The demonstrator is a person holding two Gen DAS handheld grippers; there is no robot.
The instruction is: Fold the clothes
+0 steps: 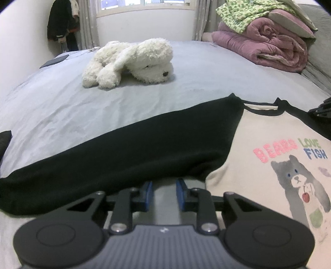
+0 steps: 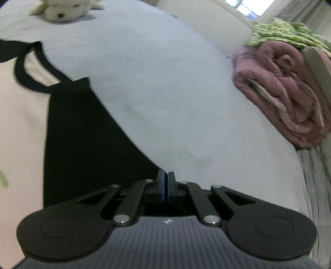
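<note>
A cream raglan shirt (image 1: 258, 134) with black sleeves lies flat on the bed (image 1: 103, 107).

Left wrist view: the left tongs (image 1: 164, 192) sit at 6 o'clock, at the lower edge of the left black sleeve (image 1: 124, 149). Their blue pads (image 1: 148, 191) stand apart with grey sheet in the gap; whether they pinch cloth cannot be told. Only this view shows the shirt's bear print (image 1: 300, 186) at 4 o'clock, and dark clothes (image 1: 60, 20) hanging at 11 o'clock.

Right wrist view: the right tongs (image 2: 165, 184) are pressed together at 6 o'clock, at the edge of the right black sleeve (image 2: 82, 134); no cloth is visibly caught. The neckline (image 2: 26, 68) lies at 9 o'clock.

Both views show a white plush dog (image 1: 132, 62) and a folded pink quilt (image 1: 269, 45) under green patterned cloth (image 1: 248, 12).
</note>
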